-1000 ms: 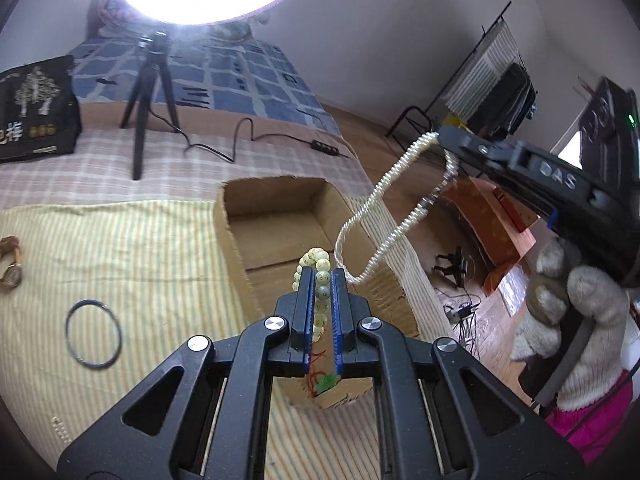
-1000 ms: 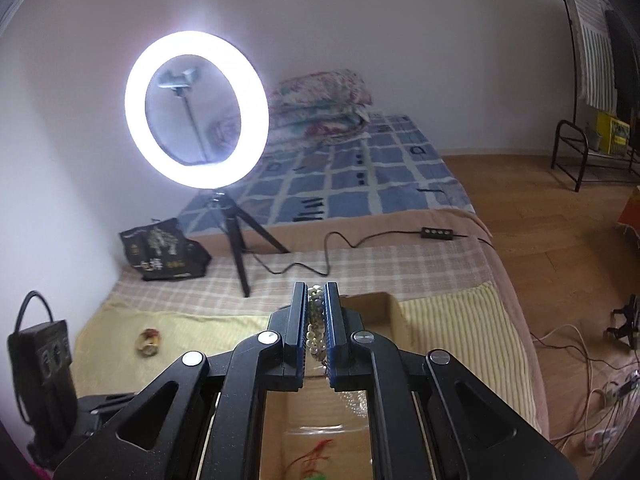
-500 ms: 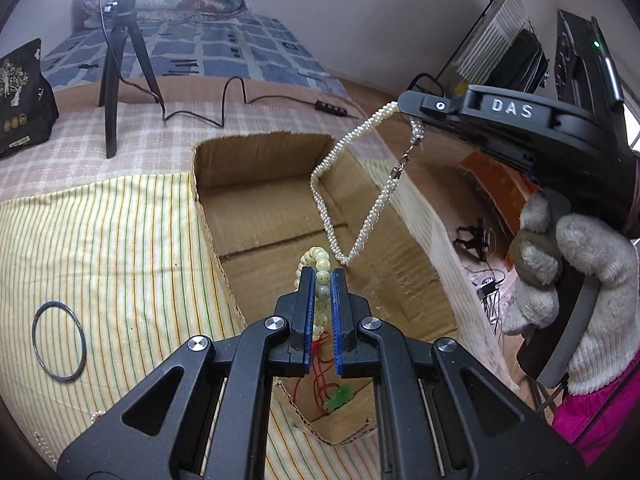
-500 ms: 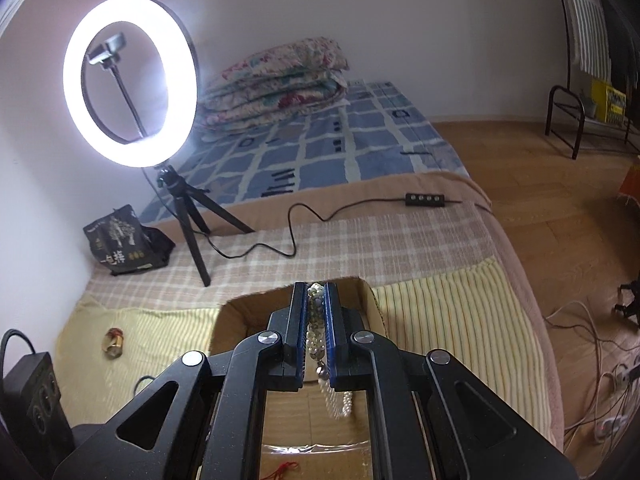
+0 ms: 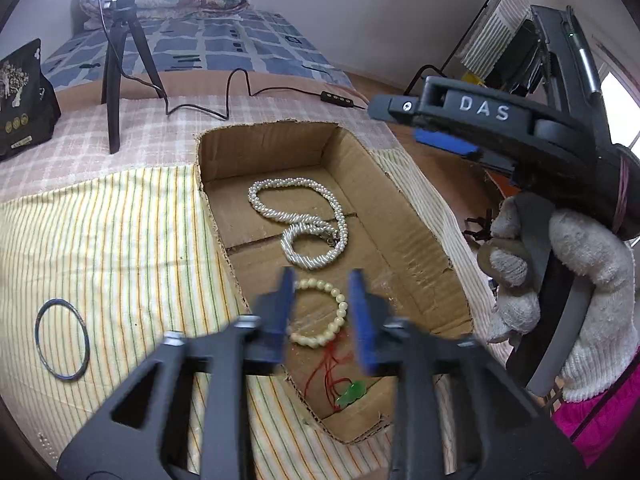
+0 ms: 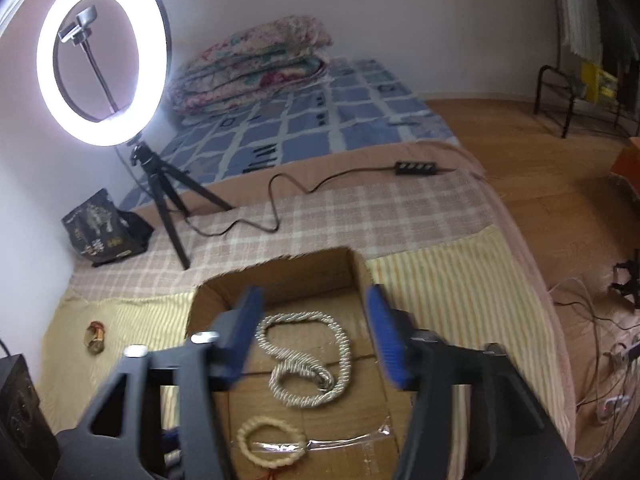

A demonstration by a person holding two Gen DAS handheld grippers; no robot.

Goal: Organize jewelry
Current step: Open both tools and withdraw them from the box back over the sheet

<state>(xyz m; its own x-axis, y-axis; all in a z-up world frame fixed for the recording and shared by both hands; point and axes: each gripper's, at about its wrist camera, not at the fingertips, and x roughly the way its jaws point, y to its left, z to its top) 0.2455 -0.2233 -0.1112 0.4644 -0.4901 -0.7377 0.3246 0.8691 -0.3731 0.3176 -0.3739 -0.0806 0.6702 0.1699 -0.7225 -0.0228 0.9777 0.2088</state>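
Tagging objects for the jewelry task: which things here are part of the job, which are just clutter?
Job:
box
pearl necklace, in box
bead bracelet, in box
green pendant on red cord, in box
bangle, on striped cloth
small ring-like piece, on cloth

Clutter:
ring light
tripod
black bag
folded quilt
cable remote

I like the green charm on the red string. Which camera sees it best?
The left wrist view: the green charm lies sharp in the cardboard box. The right wrist view shows only a bit of red string at its bottom edge.
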